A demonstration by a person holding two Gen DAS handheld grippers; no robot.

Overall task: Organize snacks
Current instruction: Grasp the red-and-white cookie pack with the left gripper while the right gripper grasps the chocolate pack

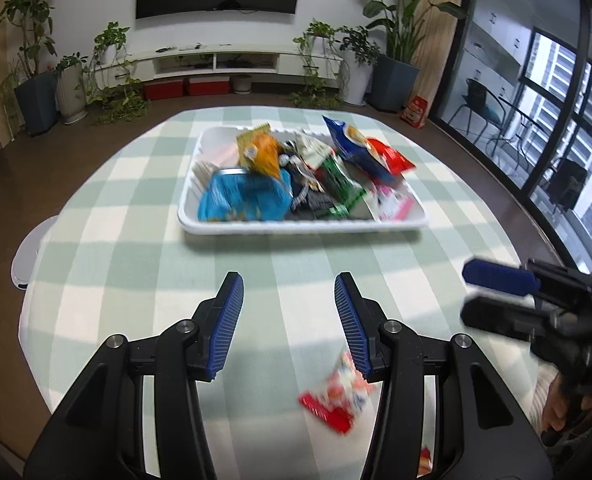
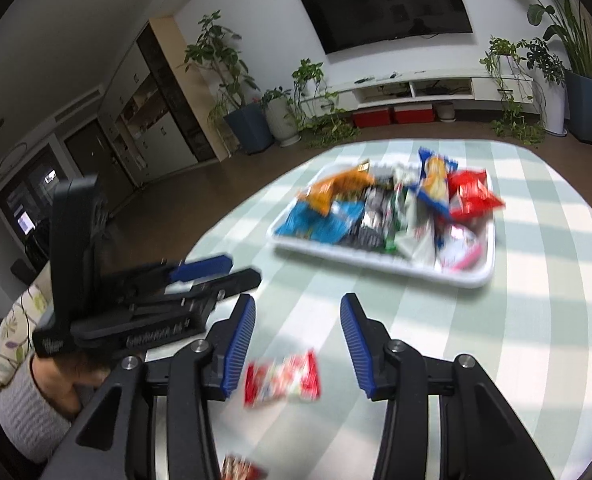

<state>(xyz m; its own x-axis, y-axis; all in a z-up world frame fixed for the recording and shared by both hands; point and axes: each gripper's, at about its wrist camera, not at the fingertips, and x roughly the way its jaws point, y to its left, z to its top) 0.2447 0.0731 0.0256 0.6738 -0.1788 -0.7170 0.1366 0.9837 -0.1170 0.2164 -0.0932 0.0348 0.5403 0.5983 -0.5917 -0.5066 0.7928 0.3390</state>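
A white tray (image 1: pixel 296 227) (image 2: pixel 375 266) piled with snack bags stands on the checked table; among them are a light blue bag (image 1: pixel 244 198), an orange bag (image 1: pixel 260 152) and a red bag (image 1: pixel 391 156). A red and white snack packet (image 1: pixel 337 398) (image 2: pixel 282 378) lies flat on the cloth near me. My left gripper (image 1: pixel 288 284) (image 2: pixel 242 269) is open and empty, with the packet beside its right finger. My right gripper (image 2: pixel 297 304) (image 1: pixel 467 293) is open above that packet, whose ends sit clear of both pads.
Another red packet (image 2: pixel 240 468) peeks in at the near table edge. The green and white cloth (image 1: pixel 136 264) curves off at the round rim. A white seat (image 1: pixel 28 256) sits left of the table. A grey sleeve (image 2: pixel 28 408) holds the left gripper.
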